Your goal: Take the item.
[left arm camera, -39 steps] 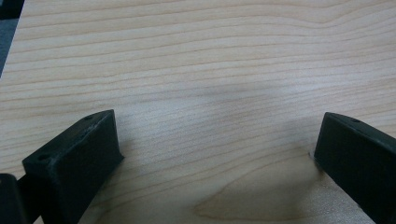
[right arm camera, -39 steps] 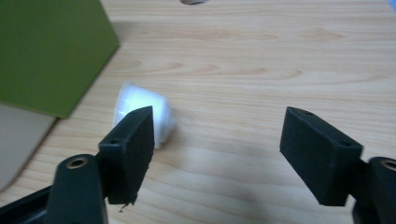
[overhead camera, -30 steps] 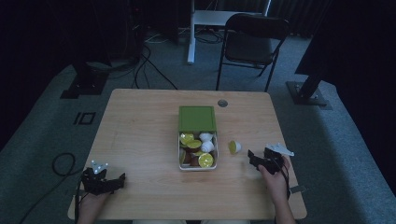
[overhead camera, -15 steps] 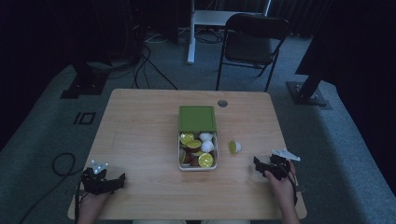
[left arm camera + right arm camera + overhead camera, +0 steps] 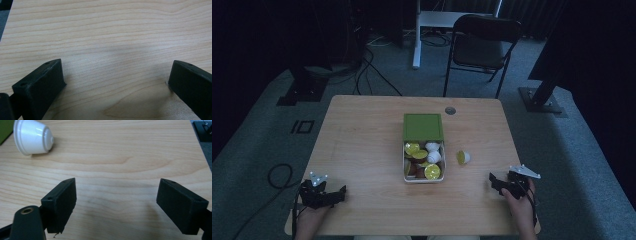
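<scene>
I hold my right hand-held gripper (image 5: pixel 503 184) low at the bench's four o'clock corner, jaws spread wide and released, nothing between them, ready for whatever I pick next. The small white plastic capsule with a yellow-green lid (image 5: pixel 463 157) lies on its side on the pale wooden bench (image 5: pixel 362 145), just beside the open white box with a green lid (image 5: pixel 423 126), at its three o'clock. My left hand-held gripper (image 5: pixel 332 195) rests at seven o'clock, equally released, well apart from the box of capsules.
</scene>
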Demonstrator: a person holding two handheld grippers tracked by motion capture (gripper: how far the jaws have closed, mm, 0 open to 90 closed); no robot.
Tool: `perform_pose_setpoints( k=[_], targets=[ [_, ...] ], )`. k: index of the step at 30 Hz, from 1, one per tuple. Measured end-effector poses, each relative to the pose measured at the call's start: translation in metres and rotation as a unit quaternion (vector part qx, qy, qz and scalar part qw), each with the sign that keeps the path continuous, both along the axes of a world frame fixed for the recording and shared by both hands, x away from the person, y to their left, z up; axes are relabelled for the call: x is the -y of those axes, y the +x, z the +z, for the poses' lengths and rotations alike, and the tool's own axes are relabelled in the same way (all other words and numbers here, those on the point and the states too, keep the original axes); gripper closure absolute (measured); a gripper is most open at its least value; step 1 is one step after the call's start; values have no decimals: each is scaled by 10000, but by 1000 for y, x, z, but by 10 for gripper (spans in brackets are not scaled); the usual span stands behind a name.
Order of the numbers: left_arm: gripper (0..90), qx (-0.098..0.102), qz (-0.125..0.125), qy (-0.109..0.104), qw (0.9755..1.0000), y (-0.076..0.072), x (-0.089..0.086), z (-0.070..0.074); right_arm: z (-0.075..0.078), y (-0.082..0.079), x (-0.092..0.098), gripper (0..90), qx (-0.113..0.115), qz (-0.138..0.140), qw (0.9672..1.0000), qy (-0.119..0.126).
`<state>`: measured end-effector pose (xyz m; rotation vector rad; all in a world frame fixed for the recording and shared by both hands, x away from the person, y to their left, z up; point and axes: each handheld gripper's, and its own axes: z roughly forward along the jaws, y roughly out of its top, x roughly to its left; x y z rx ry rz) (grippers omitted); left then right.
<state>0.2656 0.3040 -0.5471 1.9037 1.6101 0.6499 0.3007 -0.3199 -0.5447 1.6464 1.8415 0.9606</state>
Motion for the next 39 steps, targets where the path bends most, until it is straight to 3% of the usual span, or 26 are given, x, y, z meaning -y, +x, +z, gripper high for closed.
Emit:
perform_pose_setpoints(
  k=[13, 20, 39],
  targets=[
    [3, 3, 3, -2, 10000, 0, 0, 0, -5, 1, -1, 131, -216, 116, 9996, -101],
    [3, 1, 0, 1, 10000, 0, 0, 0, -6, 4, -9, 121, -276, 154, 9985, -458],
    [3, 3, 4, -3, 10000, 0, 0, 0, -6, 6, -10, 115, -290, 70, 9985, -452]
  ],
)
